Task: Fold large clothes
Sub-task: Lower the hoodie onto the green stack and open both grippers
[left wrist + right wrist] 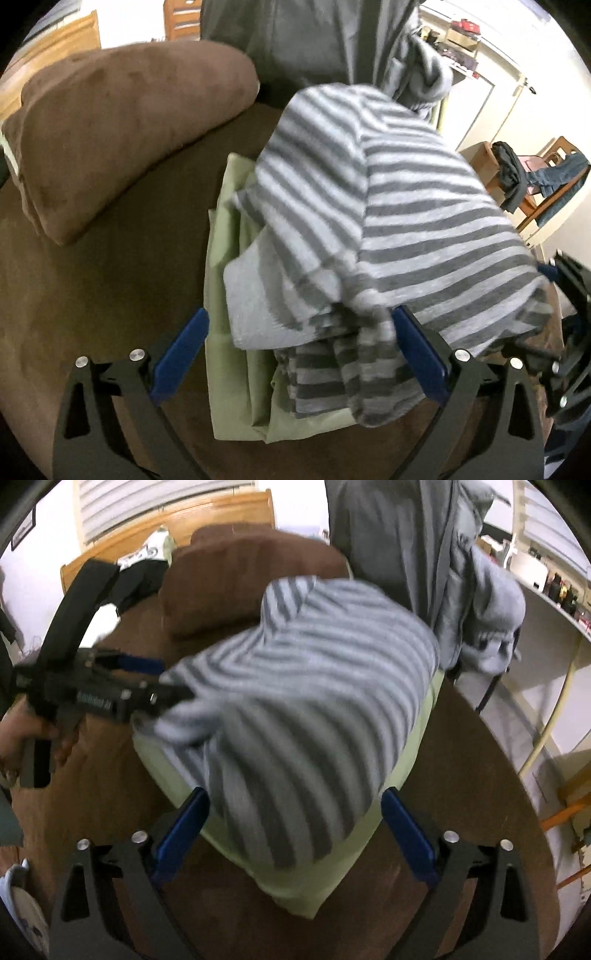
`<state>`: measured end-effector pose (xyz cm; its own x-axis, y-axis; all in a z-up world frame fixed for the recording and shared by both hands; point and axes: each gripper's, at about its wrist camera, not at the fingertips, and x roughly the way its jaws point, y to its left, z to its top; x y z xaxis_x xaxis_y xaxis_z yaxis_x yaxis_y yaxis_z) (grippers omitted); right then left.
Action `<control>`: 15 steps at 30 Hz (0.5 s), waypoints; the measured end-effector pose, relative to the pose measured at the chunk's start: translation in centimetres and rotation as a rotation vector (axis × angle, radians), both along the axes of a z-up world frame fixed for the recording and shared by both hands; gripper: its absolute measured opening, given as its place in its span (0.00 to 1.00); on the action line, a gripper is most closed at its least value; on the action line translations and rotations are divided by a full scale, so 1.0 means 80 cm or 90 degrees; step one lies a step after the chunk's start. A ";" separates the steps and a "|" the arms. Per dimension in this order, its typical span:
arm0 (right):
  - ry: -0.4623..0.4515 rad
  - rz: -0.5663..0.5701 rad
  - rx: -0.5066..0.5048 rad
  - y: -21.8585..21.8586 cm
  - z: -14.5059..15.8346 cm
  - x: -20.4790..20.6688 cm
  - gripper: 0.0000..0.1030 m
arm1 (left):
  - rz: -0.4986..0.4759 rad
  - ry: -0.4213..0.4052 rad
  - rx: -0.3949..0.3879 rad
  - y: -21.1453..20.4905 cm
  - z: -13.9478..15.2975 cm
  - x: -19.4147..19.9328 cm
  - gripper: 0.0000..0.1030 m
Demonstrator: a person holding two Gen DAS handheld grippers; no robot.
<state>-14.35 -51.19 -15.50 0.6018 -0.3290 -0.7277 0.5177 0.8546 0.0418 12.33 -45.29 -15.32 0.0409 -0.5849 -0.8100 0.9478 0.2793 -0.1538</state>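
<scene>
A grey-and-white striped garment (388,206) lies bundled on a folded pale green cloth (229,280), which rests on a brown cover. My left gripper (300,314) stands open around the bundle's near end, and a striped fold drapes over its right finger (417,350). In the right wrist view the same striped garment (314,701) lies on the green cloth (314,878), and my right gripper (295,794) is open with the bundle's edge between its blue pads. The left gripper (166,681) reaches in from the left with its tip at the garment, held by a hand (22,734).
A brown pillow (122,129) lies at the back left on the brown cover (92,302). A grey hooded jacket (424,554) hangs behind the bundle. A wooden headboard (177,513), a chair with jeans (546,173) and shelves (554,587) stand around.
</scene>
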 end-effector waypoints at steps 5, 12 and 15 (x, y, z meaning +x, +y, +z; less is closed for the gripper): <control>-0.087 -0.027 -0.015 0.005 0.036 -0.034 0.83 | 0.000 0.023 -0.005 0.000 -0.014 0.010 0.95; -0.095 -0.019 0.032 -0.034 0.035 -0.004 0.54 | 0.002 0.003 0.004 -0.001 -0.022 0.009 0.95; -0.070 -0.001 0.022 -0.026 0.020 0.005 0.54 | 0.012 -0.005 0.024 -0.001 -0.031 0.013 0.95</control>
